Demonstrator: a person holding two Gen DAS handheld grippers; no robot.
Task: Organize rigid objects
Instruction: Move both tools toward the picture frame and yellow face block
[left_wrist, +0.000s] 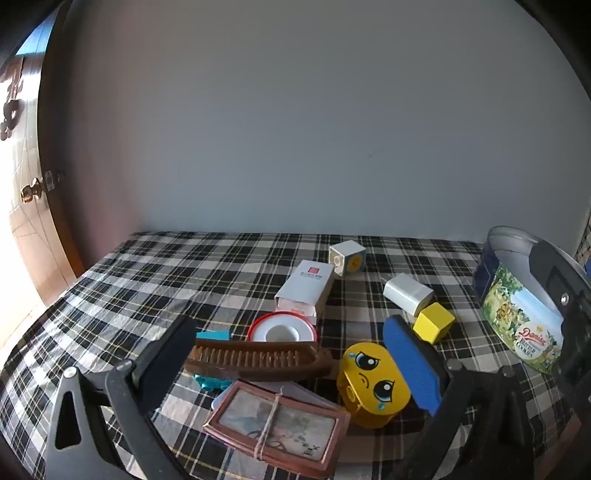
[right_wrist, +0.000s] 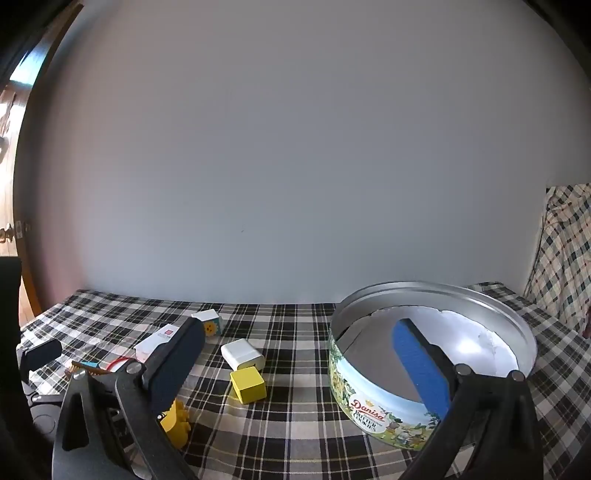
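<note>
Between the wide-apart fingers of my open left gripper (left_wrist: 291, 354) lie a brown comb (left_wrist: 258, 360), a yellow brick with a crying face (left_wrist: 373, 384) and a small framed picture (left_wrist: 277, 424); the pads touch none of them. Beyond are a red-rimmed white roll (left_wrist: 282, 330), a white box (left_wrist: 304, 288), a sunflower cube (left_wrist: 347, 256), a white charger (left_wrist: 406, 293) and a yellow cube (left_wrist: 434, 323). My right gripper (right_wrist: 299, 363) is open and holds nothing. Its blue right pad (right_wrist: 417, 365) stands over the open cookie tin (right_wrist: 369, 387), and the yellow cube (right_wrist: 248, 384) lies ahead of it.
A checked cloth (left_wrist: 147, 280) covers the table, which ends at a plain wall. Teal bricks (left_wrist: 212, 336) lie partly hidden under the comb. The tin (left_wrist: 517, 306) stands at the table's right. A wooden door (left_wrist: 33, 192) is on the left and checked fabric (right_wrist: 565, 251) hangs at the right.
</note>
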